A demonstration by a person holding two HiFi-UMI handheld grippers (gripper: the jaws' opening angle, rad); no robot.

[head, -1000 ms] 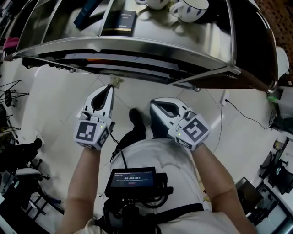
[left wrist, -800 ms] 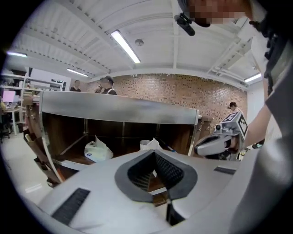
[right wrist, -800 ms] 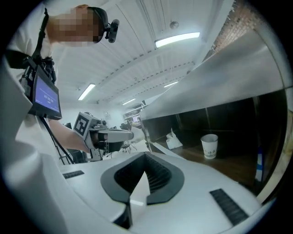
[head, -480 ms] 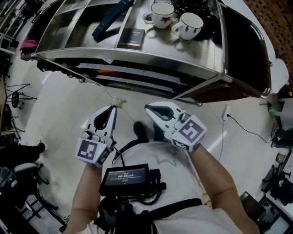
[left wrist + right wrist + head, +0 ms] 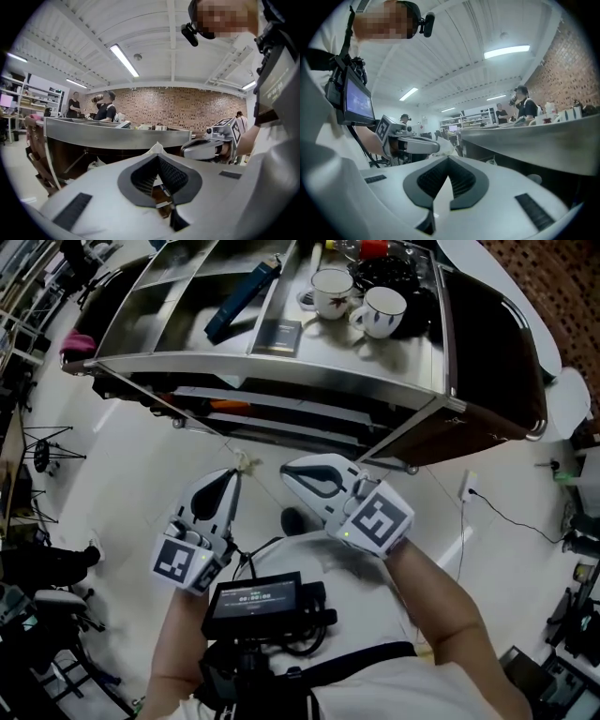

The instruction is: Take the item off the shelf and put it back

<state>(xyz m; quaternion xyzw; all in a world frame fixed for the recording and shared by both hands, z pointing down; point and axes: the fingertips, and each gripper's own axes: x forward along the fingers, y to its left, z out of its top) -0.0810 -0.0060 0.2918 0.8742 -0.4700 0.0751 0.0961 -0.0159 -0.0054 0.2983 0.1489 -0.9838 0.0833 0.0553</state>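
1. The left hand-held gripper has its jaws together, with a small white scrap seemingly pinched at their tip. It hangs below the shelf rim.
2. The right hand-held gripper, just beside it, has its jaws together on nothing.
3. The blue box, dark booklet and two mugs sit untouched on the shelf's top tier, so the approach looks to be in hand.
4. The next move calls for lifting a gripper over the rim, opening its jaws and closing on one item.

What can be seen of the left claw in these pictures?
The left claw is a white, plastic-looking shell with black ribbed pads and a marker cube at its rear. Its jaws are shut, pinching a pale crumpled scrap at the tip. It points toward the steel shelf, short of its front edge and not touching it, beside the right claw.
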